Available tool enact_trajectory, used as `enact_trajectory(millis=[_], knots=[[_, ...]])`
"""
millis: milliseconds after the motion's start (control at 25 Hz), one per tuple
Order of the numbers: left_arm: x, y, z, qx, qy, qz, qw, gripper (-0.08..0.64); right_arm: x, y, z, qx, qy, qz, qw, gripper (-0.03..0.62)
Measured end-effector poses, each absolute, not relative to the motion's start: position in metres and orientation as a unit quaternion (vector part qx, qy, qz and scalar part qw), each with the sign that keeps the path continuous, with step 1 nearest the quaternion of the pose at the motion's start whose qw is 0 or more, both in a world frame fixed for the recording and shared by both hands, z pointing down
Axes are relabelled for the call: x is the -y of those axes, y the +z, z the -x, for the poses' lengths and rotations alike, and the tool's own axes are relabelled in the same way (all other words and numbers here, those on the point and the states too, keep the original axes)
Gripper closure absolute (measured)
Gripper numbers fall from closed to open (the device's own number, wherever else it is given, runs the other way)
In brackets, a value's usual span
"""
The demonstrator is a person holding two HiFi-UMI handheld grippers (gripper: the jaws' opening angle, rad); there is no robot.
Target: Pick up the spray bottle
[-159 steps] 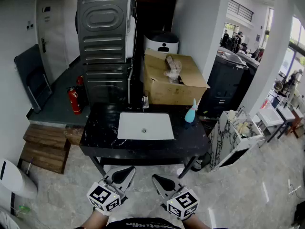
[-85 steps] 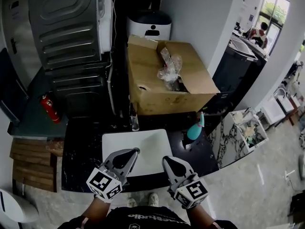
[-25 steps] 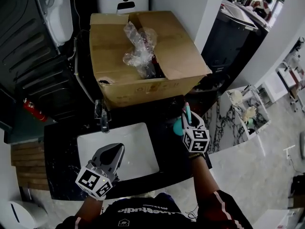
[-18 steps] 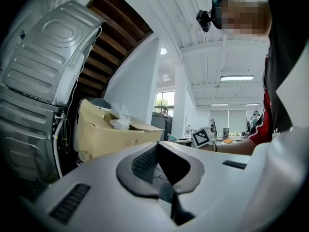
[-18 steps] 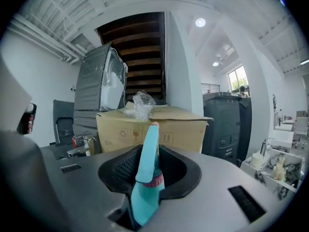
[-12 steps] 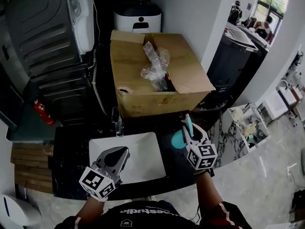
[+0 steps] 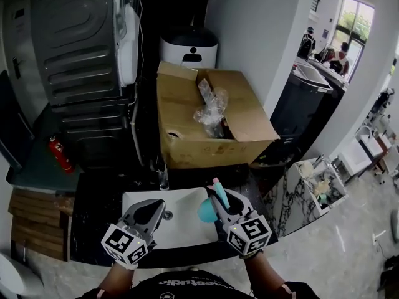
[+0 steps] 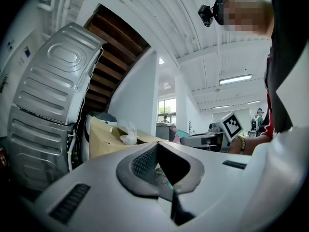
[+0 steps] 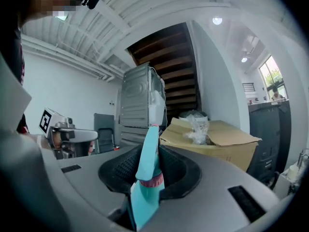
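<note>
The teal spray bottle point(image 7: 207, 209) with a pink collar hangs over the white sink point(image 7: 181, 199), lifted off the black counter point(image 7: 93, 217). My right gripper point(image 7: 218, 195) is shut on its neck. In the right gripper view the bottle point(image 9: 148, 168) stands upright between the ribbed pads point(image 9: 123, 170), its nozzle rising above the jaws. My left gripper point(image 7: 159, 208) hovers over the sink's left part with its jaws together and nothing between them. In the left gripper view its tips point(image 8: 161, 180) meet, and the bottle point(image 8: 182, 134) shows small to the right.
An open cardboard box point(image 7: 199, 126) with crumpled plastic stands behind the sink. A faucet point(image 7: 163, 178) sits at the sink's back edge. A stacked grey washer point(image 7: 81, 55), a white bin point(image 7: 189, 48) and a red fire extinguisher point(image 7: 59, 154) lie beyond.
My right gripper has carried the spray bottle up off the counter's right end and leftward over the sink. The left gripper has risen a little.
</note>
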State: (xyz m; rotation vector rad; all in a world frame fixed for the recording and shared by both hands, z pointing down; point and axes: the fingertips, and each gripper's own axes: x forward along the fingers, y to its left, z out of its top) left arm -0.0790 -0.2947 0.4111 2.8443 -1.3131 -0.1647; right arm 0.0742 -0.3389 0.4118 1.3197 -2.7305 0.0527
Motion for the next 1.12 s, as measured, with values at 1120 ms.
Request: enact_trajectory(millis=[1120], knots=[[0.287, 0.421, 0.099, 0.427, -0.055, -0.903, 0.008, 0.545, 0.289, 0.429, -0.001, 0.925, 0.007, -0.374, 0.068, 0.463]])
